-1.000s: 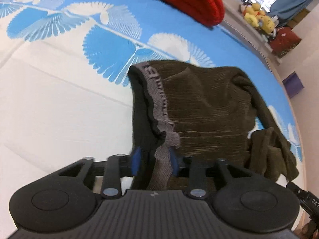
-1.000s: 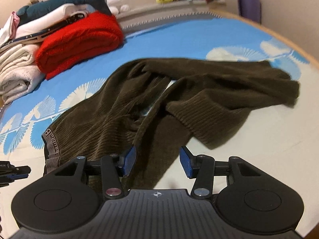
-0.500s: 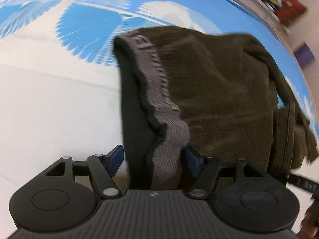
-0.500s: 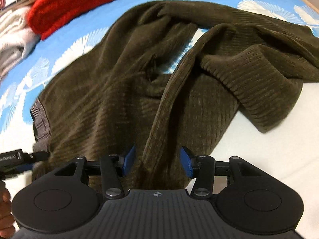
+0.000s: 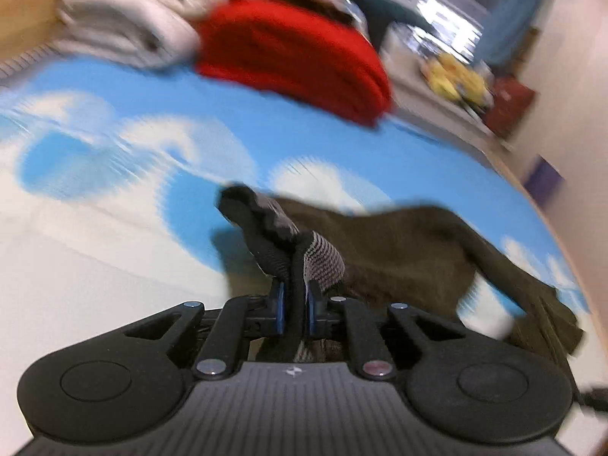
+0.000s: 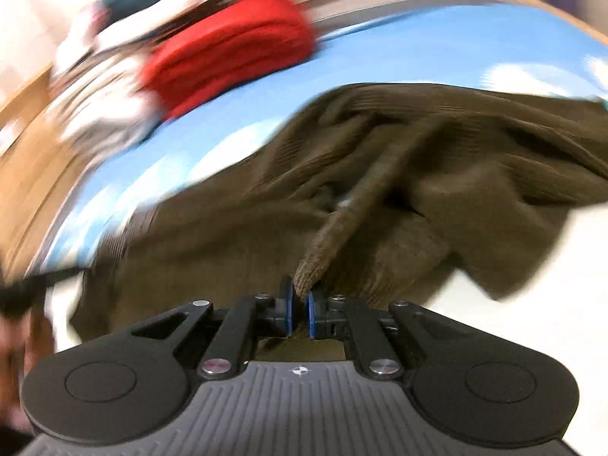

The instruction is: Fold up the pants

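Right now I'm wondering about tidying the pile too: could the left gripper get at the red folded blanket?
Probably not as things stand. The left gripper is shut on the pants' waistband, so it isn't free, and the red blanket lies far across the bed.

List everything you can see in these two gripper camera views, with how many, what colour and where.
pants: one, dark brown with a grey waistband, lying crumpled on the bed, pinched at two places
bed sheet: one, blue and white pattern, under everything
red folded textile: one, red, at the far side of the bed
pale folded textiles: a stack, white and cream, left of the red one; count blurred
yellow soft toys: yellow, on a ledge past the bed; count blurred
left gripper: black with blue pads, just closed on the waistband
right gripper: black with blue pads, just closed on a brown fold of the pants
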The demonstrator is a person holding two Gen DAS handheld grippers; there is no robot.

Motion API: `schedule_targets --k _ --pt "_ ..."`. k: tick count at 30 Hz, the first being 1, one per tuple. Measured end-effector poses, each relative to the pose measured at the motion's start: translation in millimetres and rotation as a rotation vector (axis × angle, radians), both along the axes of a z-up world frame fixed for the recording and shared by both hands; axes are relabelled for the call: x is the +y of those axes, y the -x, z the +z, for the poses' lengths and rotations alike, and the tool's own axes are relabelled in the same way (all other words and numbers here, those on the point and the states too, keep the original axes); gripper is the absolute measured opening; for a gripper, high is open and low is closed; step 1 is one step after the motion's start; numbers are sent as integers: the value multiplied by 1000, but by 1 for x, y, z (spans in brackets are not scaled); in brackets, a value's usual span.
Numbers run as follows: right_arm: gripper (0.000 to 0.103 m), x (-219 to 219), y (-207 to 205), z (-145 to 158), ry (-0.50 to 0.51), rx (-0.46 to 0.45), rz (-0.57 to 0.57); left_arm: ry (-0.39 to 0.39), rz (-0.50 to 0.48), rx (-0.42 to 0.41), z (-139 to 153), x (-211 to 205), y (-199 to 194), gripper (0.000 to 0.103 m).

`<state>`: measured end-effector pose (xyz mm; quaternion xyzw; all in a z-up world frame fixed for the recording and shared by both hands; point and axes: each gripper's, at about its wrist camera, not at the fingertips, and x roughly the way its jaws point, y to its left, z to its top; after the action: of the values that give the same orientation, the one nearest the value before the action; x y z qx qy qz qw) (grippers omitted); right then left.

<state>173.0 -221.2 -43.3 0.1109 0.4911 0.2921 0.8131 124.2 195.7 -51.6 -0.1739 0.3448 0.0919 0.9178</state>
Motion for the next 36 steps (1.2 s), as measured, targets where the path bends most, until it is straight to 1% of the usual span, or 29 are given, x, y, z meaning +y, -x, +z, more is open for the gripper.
schedule_targets --k 1,2,3,4,5,6,7,8,9,10,11,12,13,14,16,17,18,19,20,22,23,24,25,27,31,33,34,36 --pt "8 9 9 1 -13 7 89 -49 32 -6 5 6 7 12" --pt "8 17 17 1 -22 35 162 -90 65 -1 7 13 13 12" --pt "10 25 24 -3 -19 71 231 -106 99 25 6 22 18 12" --pt "10 32 29 -6 1 91 275 -96 130 69 1 30 21 12" --pt "13 35 33 -8 18 101 292 -90 151 118 -5 36 23 12" --pt "17 36 35 -9 29 112 293 -108 173 174 -11 39 25 11" --pt "17 34 34 -10 36 115 283 -155 193 206 -12 39 27 11" --pt "19 29 32 -8 43 102 249 -194 200 227 -9 38 29 12" --pt "22 19 27 -5 41 89 190 -200 206 243 -4 40 31 15" --pt "22 8 21 -4 23 91 125 -179 206 257 1 43 32 25" --pt "22 -5 15 -6 -1 100 43 -149 202 267 5 47 32 41" --pt "22 -20 8 -7 -13 97 -45 -123 189 264 6 47 30 46" --pt "22 -39 2 -10 -17 81 -153 -98 160 254 5 48 30 49" --pt "22 -56 -7 -18 -14 77 -244 -82 132 251 -1 48 32 50" --pt "24 -88 -17 -38 -21 113 -443 -52 75 264 -18 41 37 53" --pt "25 -103 -22 -46 -38 139 -543 -33 56 336 -31 40 29 53" --pt "25 -115 -26 -53 -66 151 -621 0 60 377 -38 43 23 53" --pt "25 -127 -30 -58 -104 153 -680 32 69 363 -41 47 21 57" --pt "25 -136 -35 -64 -130 151 -713 46 81 360 -44 51 17 67" --pt "25 -144 -45 -73 -181 151 -763 42 94 401 -55 55 9 75" --pt "25 -150 -46 -73 -211 157 -781 44 98 430 -61 56 5 75" --pt "28 -152 -57 -79 -243 167 -803 50 101 450 -63 57 6 75" --pt "35 -157 -63 -85 -269 177 -827 64 105 464 -67 59 5 75" --pt "45 -165 -78 -94 -299 203 -877 98 107 481 -74 65 2 75" --pt "46 -180 -95 -111 -368 225 -953 145 111 505 -87 76 0 76" --pt "46 -187 -101 -116 -382 230 -987 172 99 523 -93 78 -1 76" --pt "46 -190 -104 -119 -384 233 -1010 176 92 535 -96 78 -2 76" --pt "46 -197 -106 -125 -378 248 -1051 153 75 538 -100 76 -4 76"
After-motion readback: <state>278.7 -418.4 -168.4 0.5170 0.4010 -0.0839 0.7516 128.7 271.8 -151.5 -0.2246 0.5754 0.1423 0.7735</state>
